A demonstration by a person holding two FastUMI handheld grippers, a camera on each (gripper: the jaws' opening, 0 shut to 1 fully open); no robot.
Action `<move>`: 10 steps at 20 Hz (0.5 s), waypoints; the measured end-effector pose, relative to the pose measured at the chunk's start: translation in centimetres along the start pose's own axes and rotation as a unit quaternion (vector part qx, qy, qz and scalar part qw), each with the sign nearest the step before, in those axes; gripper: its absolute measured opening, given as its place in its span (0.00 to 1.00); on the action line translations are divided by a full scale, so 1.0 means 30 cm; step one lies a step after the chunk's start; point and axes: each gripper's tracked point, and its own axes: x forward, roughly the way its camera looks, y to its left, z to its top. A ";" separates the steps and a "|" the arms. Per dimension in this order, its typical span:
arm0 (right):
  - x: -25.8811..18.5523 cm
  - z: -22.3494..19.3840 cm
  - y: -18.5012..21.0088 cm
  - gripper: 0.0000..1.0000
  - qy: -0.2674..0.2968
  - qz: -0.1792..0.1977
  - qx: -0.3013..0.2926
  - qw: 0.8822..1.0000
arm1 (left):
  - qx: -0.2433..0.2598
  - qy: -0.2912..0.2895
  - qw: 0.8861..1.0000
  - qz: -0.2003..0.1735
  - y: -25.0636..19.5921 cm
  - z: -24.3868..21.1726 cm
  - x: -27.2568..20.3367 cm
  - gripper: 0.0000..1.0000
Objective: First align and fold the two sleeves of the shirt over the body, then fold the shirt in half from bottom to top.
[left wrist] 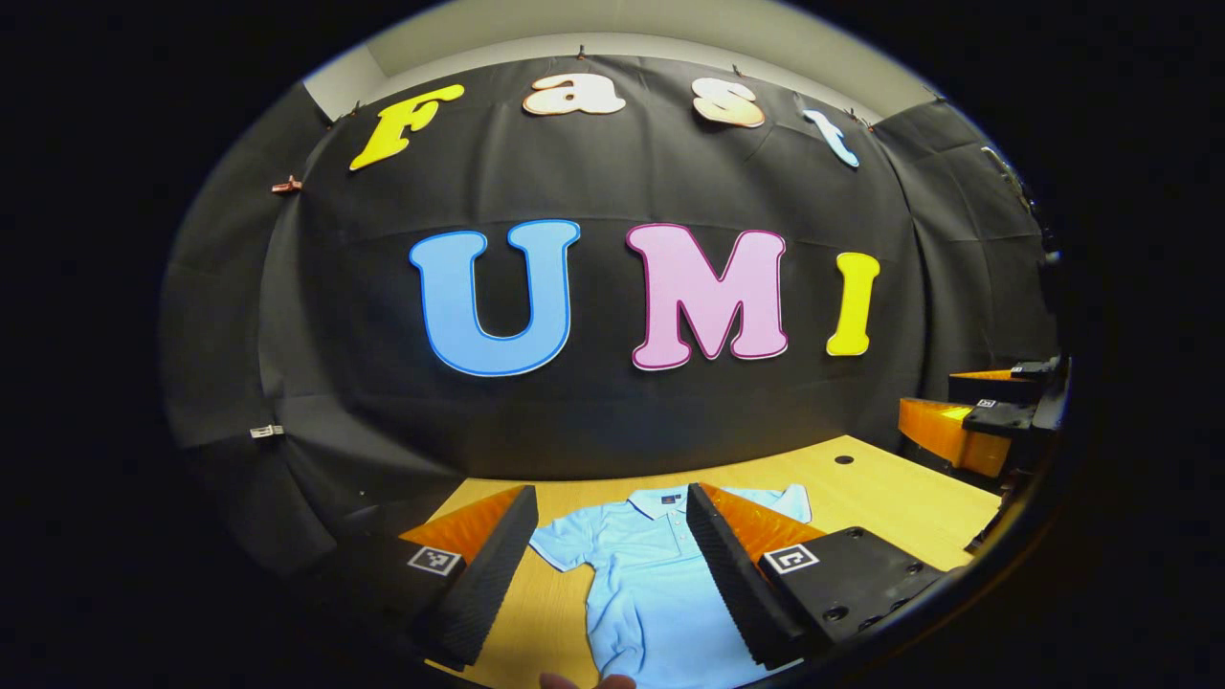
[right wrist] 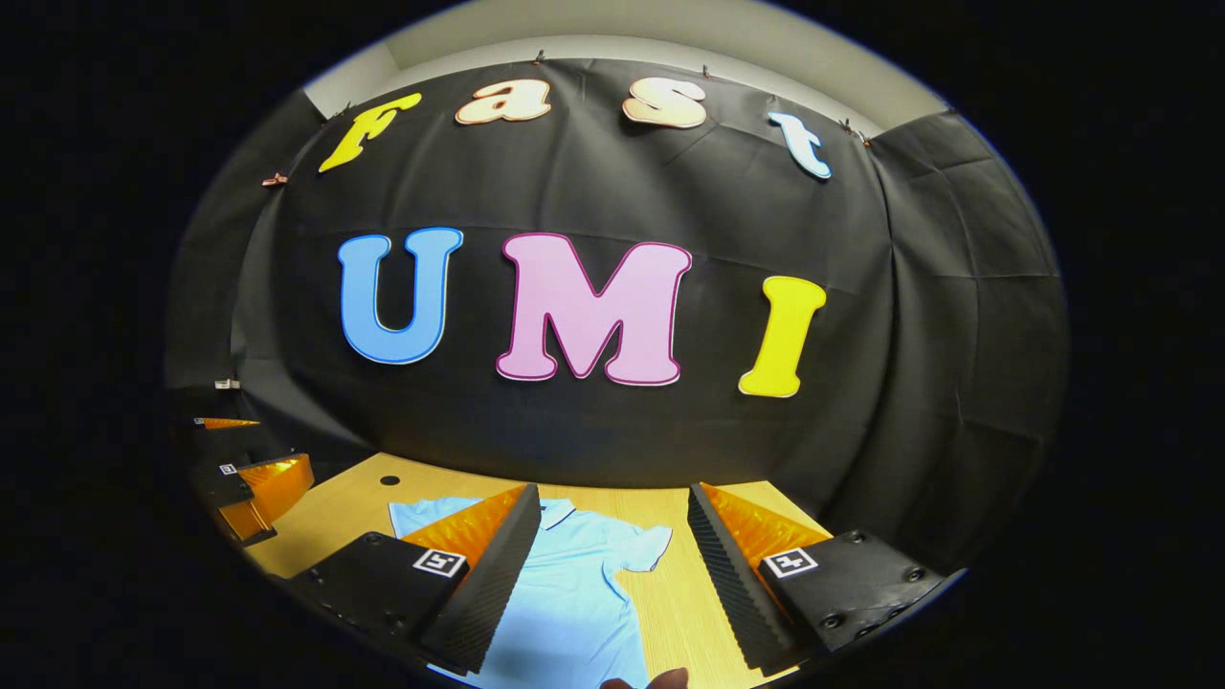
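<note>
A light blue polo shirt (left wrist: 651,574) lies flat on the wooden table (left wrist: 890,507), collar toward the booth's back wall, both short sleeves spread out to the sides. The left gripper (left wrist: 608,565) hovers above it with jaws spread wide, holding nothing. The right gripper (right wrist: 612,574) hangs likewise, jaws wide apart, over the shirt's sleeve (right wrist: 643,545). At each view's bottom edge shows what seems a fingertip.

We see our left gripper (left wrist: 605,555) held open above a light blue shirt (left wrist: 651,584) lying flat on the wooden table (left wrist: 890,498); the right gripper (left wrist: 986,421) hovers beside it.
</note>
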 end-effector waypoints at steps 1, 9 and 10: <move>0.014 -0.004 0.000 0.96 0.003 0.000 0.001 1.000 | 0.000 0.000 1.000 -0.001 -0.003 -0.001 0.003 0.99; 0.326 -0.215 -0.048 0.96 0.094 -0.011 0.015 0.995 | -0.003 0.012 1.000 0.003 0.003 -0.027 0.005 0.99; 0.388 -0.265 -0.052 0.96 0.112 -0.009 0.019 0.993 | -0.003 0.014 1.000 0.006 0.004 -0.034 0.006 0.99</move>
